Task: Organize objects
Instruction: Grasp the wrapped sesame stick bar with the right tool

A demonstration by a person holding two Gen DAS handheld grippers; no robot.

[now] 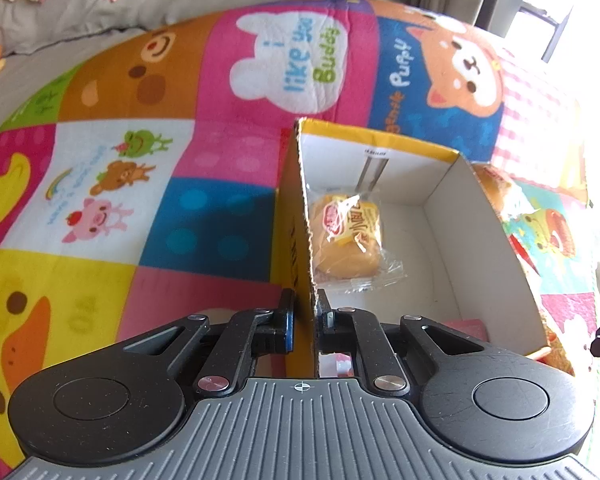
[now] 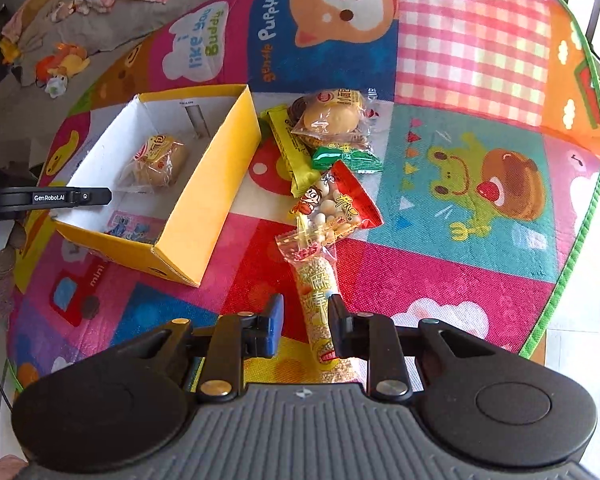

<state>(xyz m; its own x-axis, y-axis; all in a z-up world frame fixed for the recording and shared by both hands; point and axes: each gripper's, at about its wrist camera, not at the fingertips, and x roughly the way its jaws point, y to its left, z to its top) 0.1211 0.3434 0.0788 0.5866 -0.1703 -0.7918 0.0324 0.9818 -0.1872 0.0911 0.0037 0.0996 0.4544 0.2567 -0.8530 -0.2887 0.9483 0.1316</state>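
Yellow cardboard box (image 1: 440, 216), white inside, sits on the plush cartoon play mat (image 1: 140, 160); the left tongs (image 1: 305, 320) straddle and pinch its near wall. One wrapped bun (image 1: 346, 236) lies inside. The right tongs (image 2: 305, 320) hover low and part open around a long crinkly sesame-stick packet (image 2: 318, 320), beside other loose snacks (image 2: 332, 148).

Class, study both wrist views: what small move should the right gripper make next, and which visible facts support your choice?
Probably close the right gripper on the long clear tube-shaped packet of small pale grains: it already lies between the open fingers, against the right one. The left gripper grips the wall of the yellow cardboard box, which holds one wrapped yellow bun, so the packet could go there next.
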